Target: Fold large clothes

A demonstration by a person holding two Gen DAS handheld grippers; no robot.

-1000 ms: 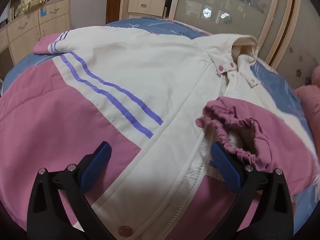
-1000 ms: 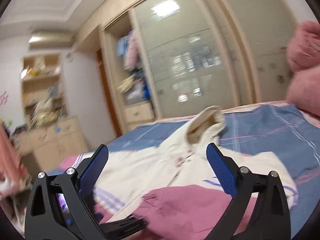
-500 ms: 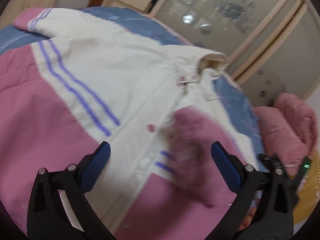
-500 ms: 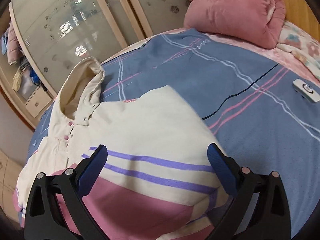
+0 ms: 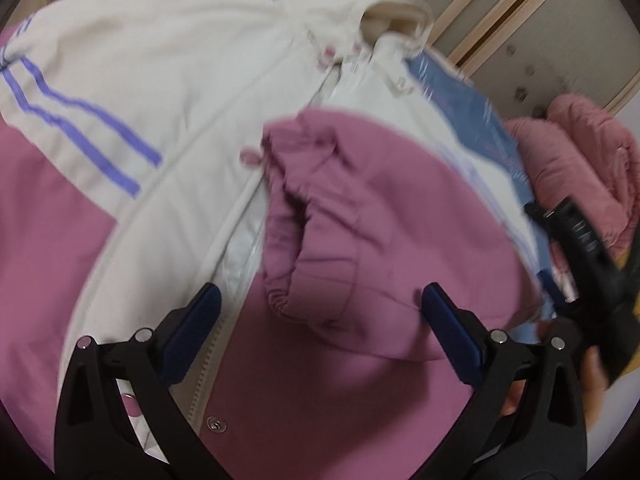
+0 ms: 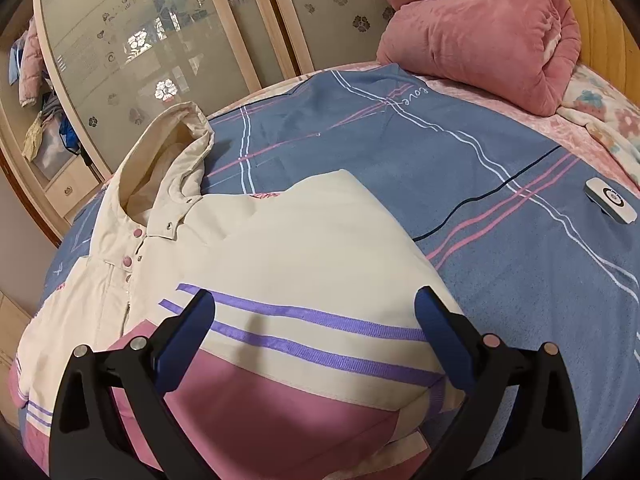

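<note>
The cream-and-pink padded cloth jacket (image 6: 304, 240) looks smooth and matt. It lies on a blue striped woven bedsheet (image 6: 460, 184). The pink plush quilt (image 6: 480, 28) looks soft and fuzzy beside glossy frosted-glass wardrobe doors (image 6: 132, 40).

Left gripper (image 5: 318, 314) gapes wide, empty — right gripper (image 6: 314, 314) likewise (its black body and a hand (image 5: 588, 376) show at four o'clock).

Jacket (image 5: 168, 80): left-wrist view motion-blurred, hem cut off by lower edge. Folded sleeve (image 5: 360, 220) hides front beneath. Wardrobe contents (image 6: 44, 132): too small to identify.
</note>
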